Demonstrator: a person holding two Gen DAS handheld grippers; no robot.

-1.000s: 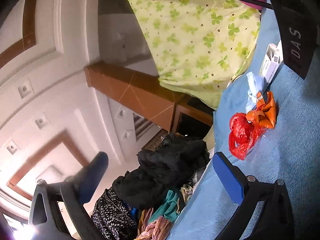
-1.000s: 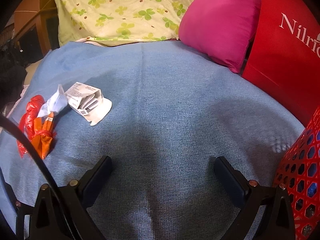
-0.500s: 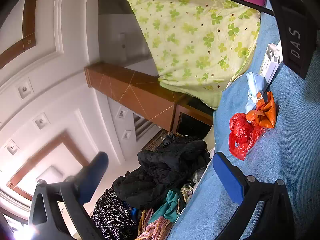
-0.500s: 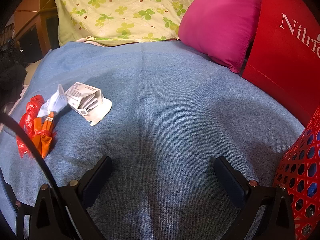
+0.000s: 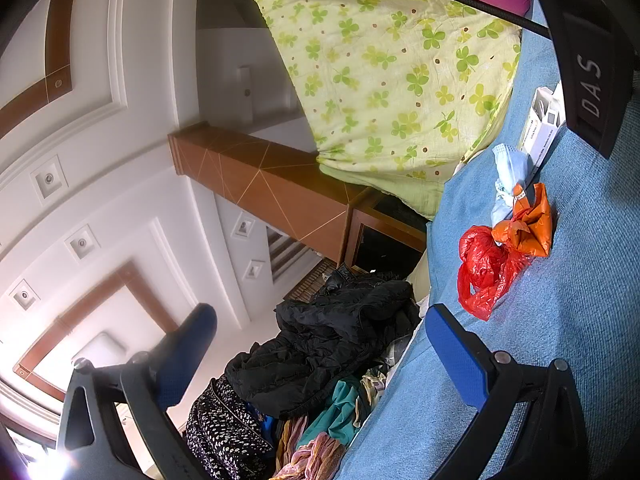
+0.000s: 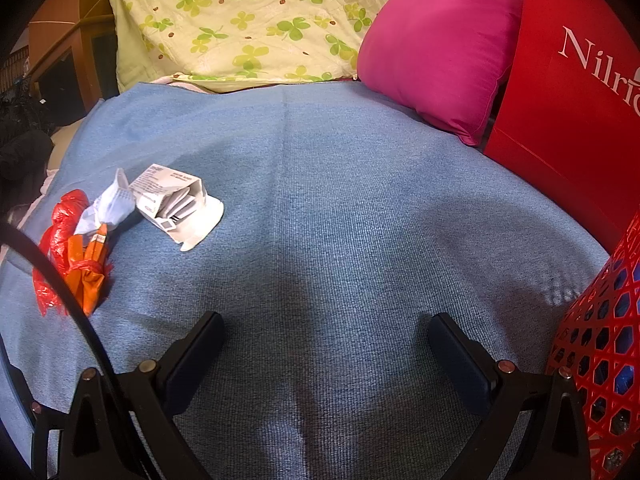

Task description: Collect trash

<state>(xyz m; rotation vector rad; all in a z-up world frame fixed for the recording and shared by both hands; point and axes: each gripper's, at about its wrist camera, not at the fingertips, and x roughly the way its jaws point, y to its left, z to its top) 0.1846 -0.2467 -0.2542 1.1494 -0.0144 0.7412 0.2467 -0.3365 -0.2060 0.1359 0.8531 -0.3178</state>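
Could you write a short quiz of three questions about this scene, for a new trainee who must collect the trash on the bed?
1. True or false: the right gripper is open and holds nothing.
2. Which piece of trash lies closest to the pink pillow? A) the red plastic bag B) the white carton C) the orange wrapper
3. Fill in: at the right edge of the right wrist view stands a red ____ with a mesh wall.

Key
1. True. Its jaws stand wide apart over the bare blue blanket.
2. B. The carton lies on the pillow's side of the pile.
3. basket.
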